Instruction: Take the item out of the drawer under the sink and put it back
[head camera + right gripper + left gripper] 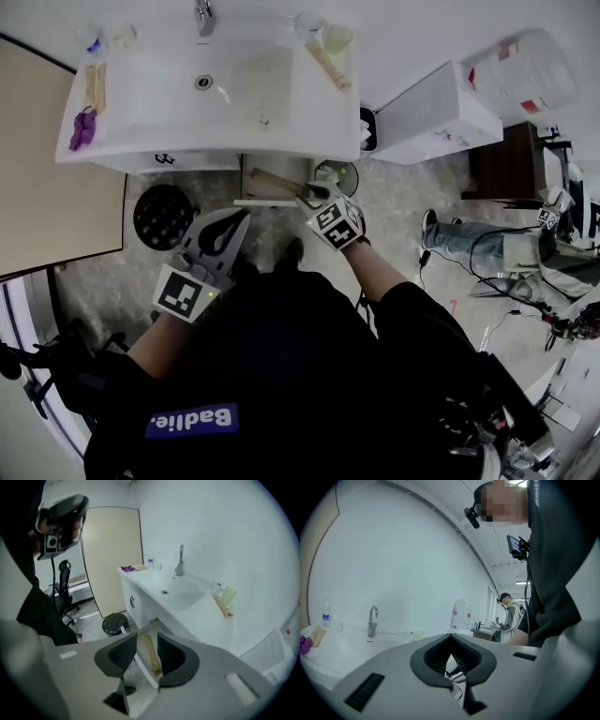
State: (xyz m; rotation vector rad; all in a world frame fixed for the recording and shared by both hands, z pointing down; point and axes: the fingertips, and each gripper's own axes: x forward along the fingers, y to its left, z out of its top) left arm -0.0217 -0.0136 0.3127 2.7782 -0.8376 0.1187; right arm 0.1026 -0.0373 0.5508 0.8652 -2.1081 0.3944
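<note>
Under the white sink (216,84) a drawer (265,202) stands pulled out, and a long wooden stick (275,181) lies inside it. My right gripper (314,194) is at the drawer's right end, by the end of the stick. In the right gripper view that gripper (147,637) is open; the wooden stick (150,656) and the drawer's white edge (144,671) show through the gap. I cannot tell whether the pads touch the stick. My left gripper (239,220) hangs below the drawer to its left, shut and empty (451,637).
A black round bin (164,216) stands on the floor left of the drawer. A white box (441,112) sits right of the sink. A small round bin (335,175) is beside the drawer. A person (487,244) sits at the far right. A tan door (56,169) is on the left.
</note>
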